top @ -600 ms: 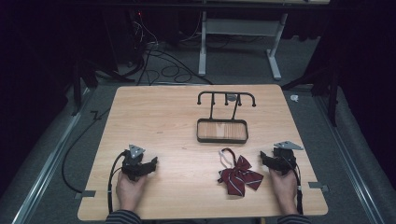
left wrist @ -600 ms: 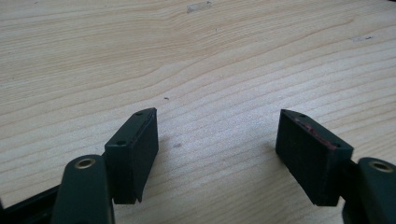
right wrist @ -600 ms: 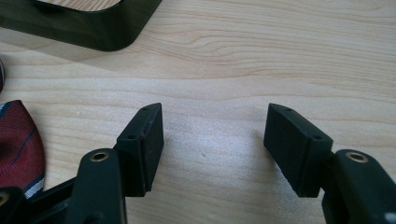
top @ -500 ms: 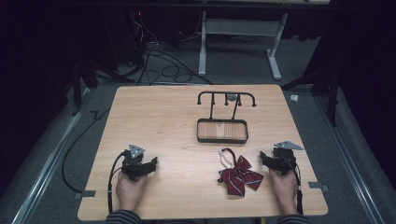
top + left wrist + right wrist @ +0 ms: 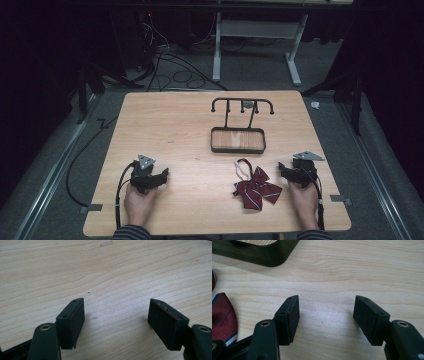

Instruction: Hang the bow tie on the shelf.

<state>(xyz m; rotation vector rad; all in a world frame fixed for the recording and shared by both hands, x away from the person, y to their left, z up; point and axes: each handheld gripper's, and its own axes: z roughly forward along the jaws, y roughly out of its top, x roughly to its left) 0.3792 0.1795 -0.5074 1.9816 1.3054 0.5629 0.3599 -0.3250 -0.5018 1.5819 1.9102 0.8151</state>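
I see the red striped bow tie point(image 5: 257, 189) flat near the worktop's point(image 5: 170, 125) front edge, right of middle, long axis along that edge. My right gripper point(image 5: 286, 172), just beside it, and left gripper point(image 5: 162, 176) gape wide, holding nothing.

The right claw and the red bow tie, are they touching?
Apart. The high view shows bare table between the right claw and the bow tie; the right gripper view shows its open jaws around only wood.

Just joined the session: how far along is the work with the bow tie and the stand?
Nothing looks done yet: the red bow tie lies flat on the table, apart from the hook stand. In hand: nothing. The right gripper rests open beside the bow, the left gripper open over bare wood. Picking up and placing remain.
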